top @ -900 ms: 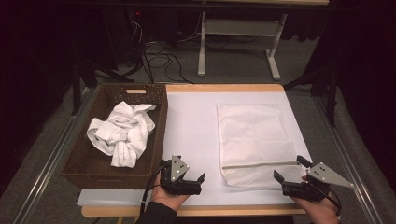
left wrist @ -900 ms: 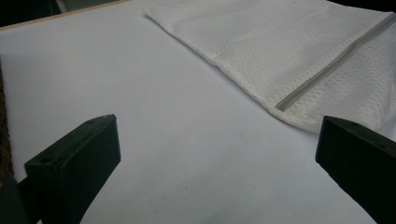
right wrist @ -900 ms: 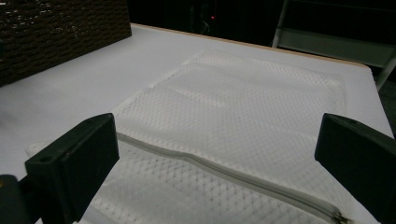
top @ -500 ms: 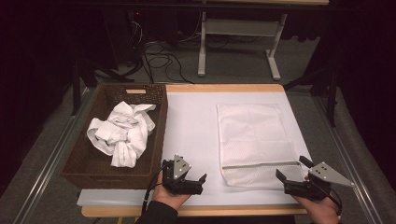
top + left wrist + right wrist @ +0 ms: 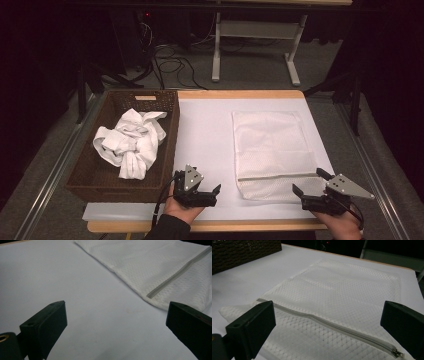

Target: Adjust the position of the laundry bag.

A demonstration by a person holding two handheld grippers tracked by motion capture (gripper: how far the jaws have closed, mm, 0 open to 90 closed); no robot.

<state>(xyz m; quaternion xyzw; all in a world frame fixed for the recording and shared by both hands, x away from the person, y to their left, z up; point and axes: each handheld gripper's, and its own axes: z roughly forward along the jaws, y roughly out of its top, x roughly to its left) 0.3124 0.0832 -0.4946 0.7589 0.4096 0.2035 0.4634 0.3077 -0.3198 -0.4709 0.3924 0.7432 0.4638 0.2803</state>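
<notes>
White mesh bag point(image 5: 272, 150) lies flat on surface point(image 5: 207, 135), zip end near the person. Right tool point(image 5: 311, 186) has edged closer to its corner vs a sec ago; both tools wide open, empty; left tool point(image 5: 212, 192) waits beside. Grab prob next.

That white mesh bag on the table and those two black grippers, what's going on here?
A person holds a gripper in each hand at the near edge of the table. Both are open and grip nothing. The right gripper hovers at the near end of the flat mesh laundry bag, by its closed zipper. The left gripper points toward the bag from the bare tabletop. White crumpled cloths sit in the wicker basket at left.
</notes>
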